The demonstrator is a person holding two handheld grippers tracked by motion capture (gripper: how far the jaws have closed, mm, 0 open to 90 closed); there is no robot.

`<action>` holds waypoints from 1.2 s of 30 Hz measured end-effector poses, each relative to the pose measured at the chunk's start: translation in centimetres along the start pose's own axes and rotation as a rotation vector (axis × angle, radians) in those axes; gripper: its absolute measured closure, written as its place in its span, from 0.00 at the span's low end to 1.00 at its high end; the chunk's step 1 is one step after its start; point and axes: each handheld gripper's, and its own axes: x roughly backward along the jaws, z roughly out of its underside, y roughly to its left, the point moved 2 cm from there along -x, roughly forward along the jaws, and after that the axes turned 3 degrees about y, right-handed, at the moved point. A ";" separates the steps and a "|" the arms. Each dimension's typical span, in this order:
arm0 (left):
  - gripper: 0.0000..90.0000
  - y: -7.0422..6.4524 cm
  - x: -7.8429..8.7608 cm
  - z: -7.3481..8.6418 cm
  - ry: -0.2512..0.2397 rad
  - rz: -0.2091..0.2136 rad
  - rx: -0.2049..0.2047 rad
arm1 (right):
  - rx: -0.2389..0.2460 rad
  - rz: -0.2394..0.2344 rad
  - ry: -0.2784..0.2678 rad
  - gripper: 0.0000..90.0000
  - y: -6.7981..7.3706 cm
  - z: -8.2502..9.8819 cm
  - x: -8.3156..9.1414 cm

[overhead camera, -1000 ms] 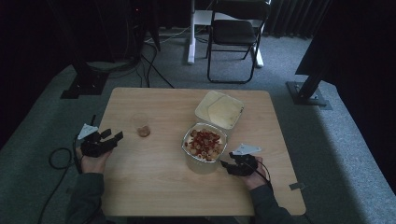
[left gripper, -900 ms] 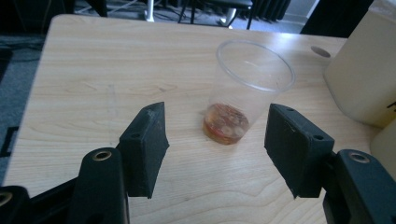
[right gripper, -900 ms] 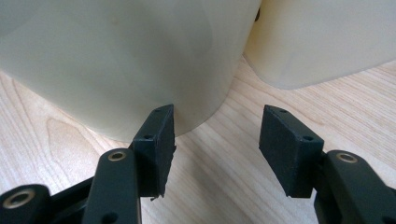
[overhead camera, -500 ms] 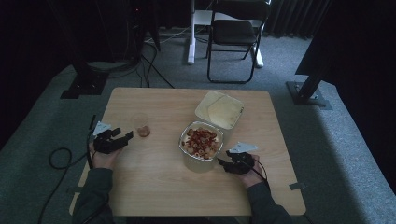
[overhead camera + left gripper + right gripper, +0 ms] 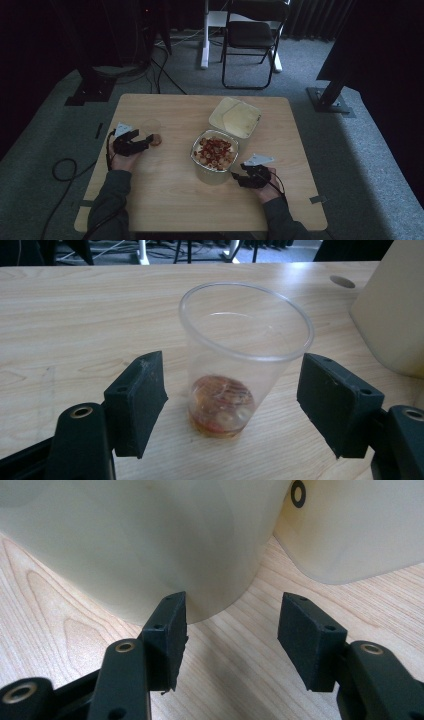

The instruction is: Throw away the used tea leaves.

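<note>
1. The left gripper (image 5: 230, 405) is sitting at the left side of the table (image 5: 165, 210), its jaws standing wide either side of a clear plastic cup (image 5: 240, 360); they have just been opening, and neither pad is touching the cup wall.
2. The cup is standing upright on the wood, with a small brownish residue (image 5: 221, 405) lying at its bottom.
3. The right gripper (image 5: 230, 640) is resting near the right edge, just beside the near wall of the tub (image 5: 215, 155) of red and pale food.
4. Its jaws are showing a gap with only bare wood between them, gripping nothing.
5. The cream lid (image 5: 236, 117) is lying just beyond the tub.
</note>
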 end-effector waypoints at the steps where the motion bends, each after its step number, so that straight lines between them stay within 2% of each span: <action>1: 0.31 -0.1 -0.2 0.0 0.001 0.008 -0.004 | 0.001 -0.001 0.000 0.49 0.0 0.0 0.0; 11: 0.29 -0.5 -1.4 -0.2 0.018 0.018 -0.014 | 0.000 -0.003 -0.002 0.49 -0.1 0.0 0.0; 24: 0.29 -0.7 -1.1 -0.7 -0.037 0.013 -0.017 | 0.005 0.001 -0.002 0.49 0.2 0.1 0.0; 36: 0.28 -1.2 -1.8 -0.5 -0.026 0.017 -0.044 | 0.000 0.002 -0.004 0.48 0.2 0.2 0.0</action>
